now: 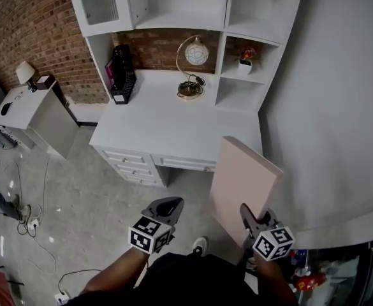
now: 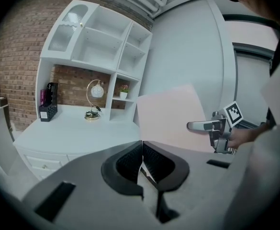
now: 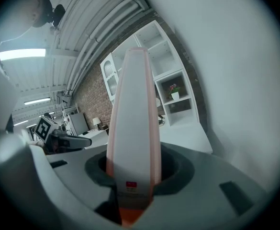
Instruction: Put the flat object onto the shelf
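A white desk [image 1: 167, 123] with a white shelf unit [image 1: 225, 18] built on its back edge stands against a brick wall [image 1: 27, 24]. The shelf compartments in the upper part are bare.

The flat object [image 1: 245, 182], a thin pink panel, is not on the shelf. It is in the air in front of the desk's front right corner, standing on edge and tilted, with its top corner overlapping that corner in the head view.

The right gripper [image 1: 248, 217] clamps the panel's lower edge. In the right gripper view its jaws stand well apart with the flat object [image 3: 132, 128] filling the gap between them, a pad pressed on each face, and the panel rising straight up along the line of the jaws.

The left gripper [image 1: 168, 204] hovers to the left of the panel, apart from it. Its jaws are closed together, pad against pad, with nothing between them.

On the desktop, a black file holder [image 1: 124, 75] stands at the back left corner and a globe lamp [image 1: 196, 55] near the middle of the back edge. A small potted plant [image 1: 245, 61] sits in a compartment at the right.
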Demonstrator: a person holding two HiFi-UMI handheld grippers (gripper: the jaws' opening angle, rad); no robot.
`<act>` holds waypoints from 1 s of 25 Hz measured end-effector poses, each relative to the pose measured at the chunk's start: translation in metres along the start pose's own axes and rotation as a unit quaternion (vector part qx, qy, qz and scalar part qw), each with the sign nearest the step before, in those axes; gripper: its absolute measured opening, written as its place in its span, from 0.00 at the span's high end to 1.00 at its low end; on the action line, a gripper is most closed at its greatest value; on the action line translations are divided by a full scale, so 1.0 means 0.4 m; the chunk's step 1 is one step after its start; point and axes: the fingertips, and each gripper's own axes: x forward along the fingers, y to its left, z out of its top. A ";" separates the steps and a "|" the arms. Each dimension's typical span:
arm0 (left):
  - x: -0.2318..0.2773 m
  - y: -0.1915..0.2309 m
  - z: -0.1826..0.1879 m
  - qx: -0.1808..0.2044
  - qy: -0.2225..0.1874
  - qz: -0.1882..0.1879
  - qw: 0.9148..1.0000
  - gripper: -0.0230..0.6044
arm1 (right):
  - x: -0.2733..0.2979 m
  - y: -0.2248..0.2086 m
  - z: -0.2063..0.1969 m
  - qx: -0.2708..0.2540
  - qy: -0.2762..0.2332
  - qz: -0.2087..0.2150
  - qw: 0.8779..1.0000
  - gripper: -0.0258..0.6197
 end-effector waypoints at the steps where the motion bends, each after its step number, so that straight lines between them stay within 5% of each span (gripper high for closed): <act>1: 0.013 0.000 0.008 -0.001 -0.001 0.002 1.000 0.95 | 0.006 -0.014 0.009 -0.002 0.001 0.001 1.000 0.70; 25: 0.165 0.005 0.019 -0.002 0.016 -0.004 1.000 0.96 | 0.079 -0.136 0.016 0.005 0.019 0.011 1.000 0.71</act>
